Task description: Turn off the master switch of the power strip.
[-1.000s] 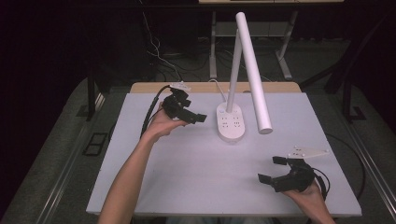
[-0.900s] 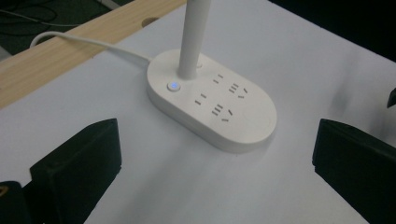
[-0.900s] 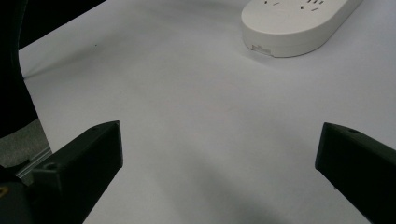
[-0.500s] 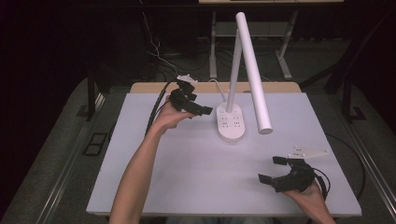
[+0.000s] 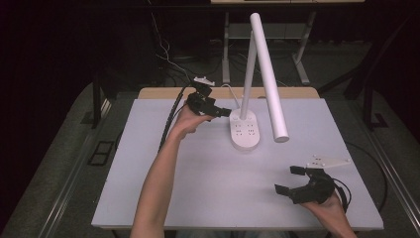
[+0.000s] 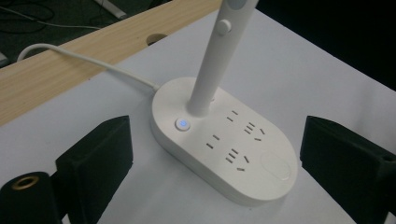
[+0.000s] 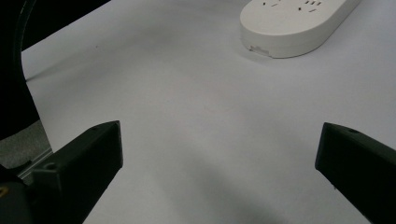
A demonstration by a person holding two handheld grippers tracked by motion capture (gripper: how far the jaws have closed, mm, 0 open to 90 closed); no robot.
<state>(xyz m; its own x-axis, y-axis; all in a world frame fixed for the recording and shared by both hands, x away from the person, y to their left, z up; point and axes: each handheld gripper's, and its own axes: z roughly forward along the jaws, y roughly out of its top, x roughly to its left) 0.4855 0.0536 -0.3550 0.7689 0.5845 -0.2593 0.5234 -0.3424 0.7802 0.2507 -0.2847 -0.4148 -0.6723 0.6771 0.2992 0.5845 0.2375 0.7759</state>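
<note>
A white desk lamp stands at the back middle of the table, its oval base [image 5: 245, 131] carrying sockets and its long tube head [image 5: 269, 74] slanting forward. My left gripper [image 5: 224, 112] hovers just left of the base, open, jaws pointing at it. In the left gripper view the base [image 6: 224, 140] lies between the spread jaws, with a small lit blue button [image 6: 182, 124] beside the stem [image 6: 215, 60]. My right gripper [image 5: 289, 178] rests open near the front right of the table, with nothing between its jaws. The right gripper view catches the base's end [image 7: 294, 23] far ahead.
The white table top [image 5: 208, 183] has a wooden strip [image 5: 163, 93] along its back edge. The lamp's white cord [image 6: 84, 58] runs back over that strip. Black cables [image 5: 171, 119] trail from the left gripper. Dark floor and desk legs lie beyond.
My left gripper has moved right and a little back, closing in on the lamp base. The right gripper has stayed in place.
</note>
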